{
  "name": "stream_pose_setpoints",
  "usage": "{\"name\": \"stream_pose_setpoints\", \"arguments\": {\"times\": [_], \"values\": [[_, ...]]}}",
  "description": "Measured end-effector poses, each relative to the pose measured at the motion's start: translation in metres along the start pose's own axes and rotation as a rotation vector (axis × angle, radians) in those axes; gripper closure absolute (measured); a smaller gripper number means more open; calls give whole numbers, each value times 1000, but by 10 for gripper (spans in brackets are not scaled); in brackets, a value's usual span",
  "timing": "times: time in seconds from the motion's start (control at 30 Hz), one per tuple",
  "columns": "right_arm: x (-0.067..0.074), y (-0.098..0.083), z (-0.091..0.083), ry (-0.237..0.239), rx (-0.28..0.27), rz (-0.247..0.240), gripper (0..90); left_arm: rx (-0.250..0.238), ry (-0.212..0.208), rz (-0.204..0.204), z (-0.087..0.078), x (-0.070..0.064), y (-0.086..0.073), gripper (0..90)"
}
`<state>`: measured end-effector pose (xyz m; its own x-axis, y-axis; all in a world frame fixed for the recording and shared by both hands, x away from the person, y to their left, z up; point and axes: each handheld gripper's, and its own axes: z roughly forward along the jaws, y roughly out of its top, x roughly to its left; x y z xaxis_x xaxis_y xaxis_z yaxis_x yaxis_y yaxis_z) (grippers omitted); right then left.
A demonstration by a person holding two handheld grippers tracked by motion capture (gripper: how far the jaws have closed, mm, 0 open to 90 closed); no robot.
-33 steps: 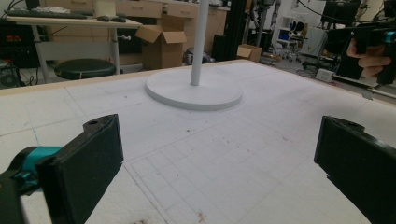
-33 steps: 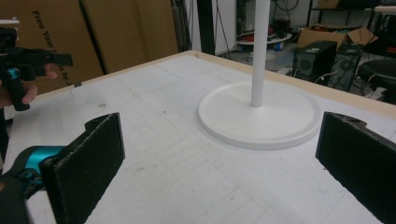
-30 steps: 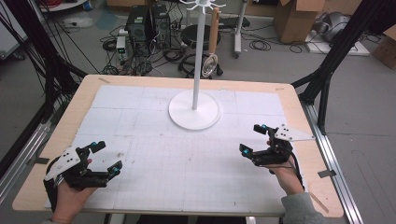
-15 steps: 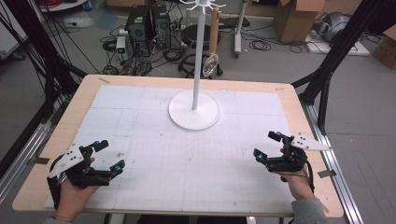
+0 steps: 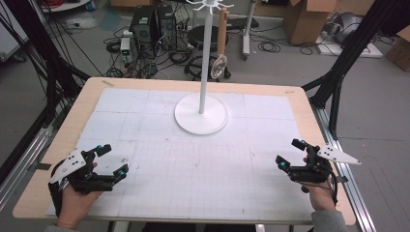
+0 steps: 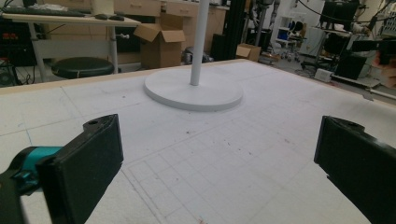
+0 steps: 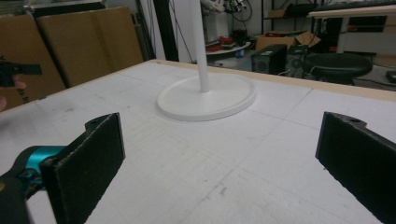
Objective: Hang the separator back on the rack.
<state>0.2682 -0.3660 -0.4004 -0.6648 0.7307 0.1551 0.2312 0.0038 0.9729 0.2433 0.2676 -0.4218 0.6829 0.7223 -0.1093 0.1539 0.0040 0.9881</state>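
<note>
Resting low over the near corners of the desk (image 5: 87,104), both tools are sitting idle and well apart. The left gripper (image 5: 112,162), black with teal fittings, is hovering near the near-left corner with its jaws spread wide and nothing between them; the left gripper view is showing only bare white gridded mat between its pads (image 6: 93,163). The right gripper (image 5: 289,154) is sitting near the near-right corner, likewise spread wide and carrying nothing. Both are pointing toward the tall white hanger stand with a round disc base (image 5: 201,113), which is standing upright near the middle of the far edge. A wooden-handled utensil with a clear, round head (image 5: 220,53) is hanging from one of the stand's top hooks, clear of the desk surface. Judging by this layout, the hanging work is appearing complete: the utensil is already on its hook, no loose item is lying on the mat, and the hands are parked at rest positions. Nothing further is evidently left, unless the utensil is to be taken down again.
</note>
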Motion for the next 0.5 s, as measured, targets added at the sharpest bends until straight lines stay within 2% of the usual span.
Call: {"name": "stream_pose_setpoints", "arguments": {"times": [0.33, 0.5], "values": [[-6, -7, -17, -36, -27, 22, 6, -1, 14, -3, -3, 4, 0, 18], [-6, -7, -18, -31, -33, 23, 6, -4, 13, -2, 0, 4, 0, 18]]}}
